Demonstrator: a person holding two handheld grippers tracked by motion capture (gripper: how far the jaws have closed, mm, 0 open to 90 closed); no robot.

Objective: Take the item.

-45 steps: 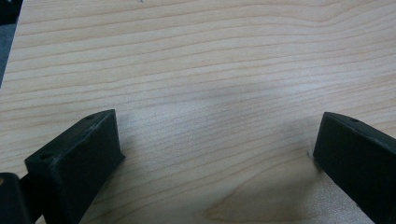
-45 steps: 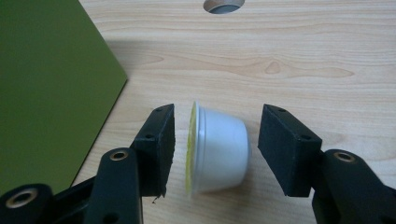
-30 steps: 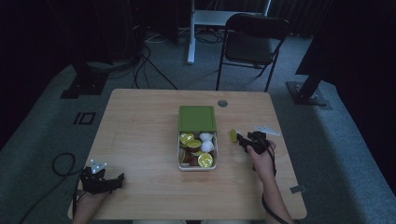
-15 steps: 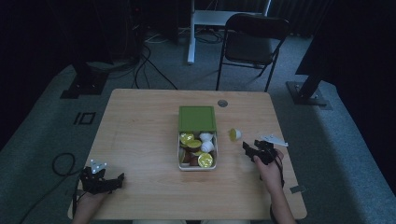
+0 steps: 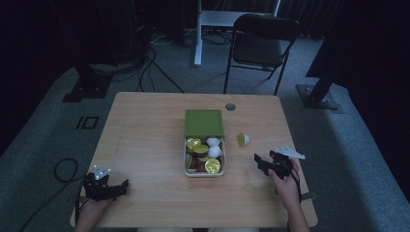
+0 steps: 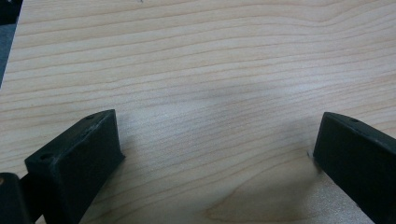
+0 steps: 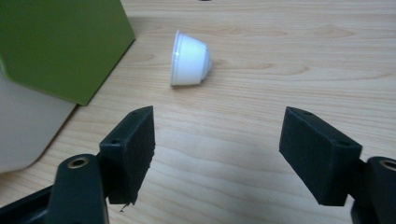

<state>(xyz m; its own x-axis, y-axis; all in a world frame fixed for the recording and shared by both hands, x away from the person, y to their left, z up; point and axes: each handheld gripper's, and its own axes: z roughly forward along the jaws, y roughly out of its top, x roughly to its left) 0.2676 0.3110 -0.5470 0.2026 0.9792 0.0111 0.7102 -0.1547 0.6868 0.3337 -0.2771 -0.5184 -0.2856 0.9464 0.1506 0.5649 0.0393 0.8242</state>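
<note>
A white tray (image 5: 186,170) at the table's middle holds several coffee capsules, some with yellow-gold lids, some white. A green lid (image 5: 204,122) lies against its far end. One white capsule (image 5: 243,139) with a yellow lid lies on its side on the wood to the right of the tray. In the right gripper view that capsule (image 7: 189,58) is ahead of the jaws, beside the green lid (image 7: 60,46). My right gripper (image 5: 262,163) (image 7: 217,126) is open, its jaws have just been opening, and nothing is between them. My left gripper (image 5: 121,186) (image 6: 217,140) rests open over bare wood near the front left corner.
The wooden table (image 5: 145,125) has a small round grommet (image 5: 230,107) near its far edge. A folding chair (image 5: 263,43) and a white desk leg (image 5: 197,34) stand beyond it. Cables lie on the grey floor at the left.
The right gripper let go of the yellow-lidded capsule, which now lies on the table. It opened and drew back toward the near right edge. The left gripper has not moved.
</note>
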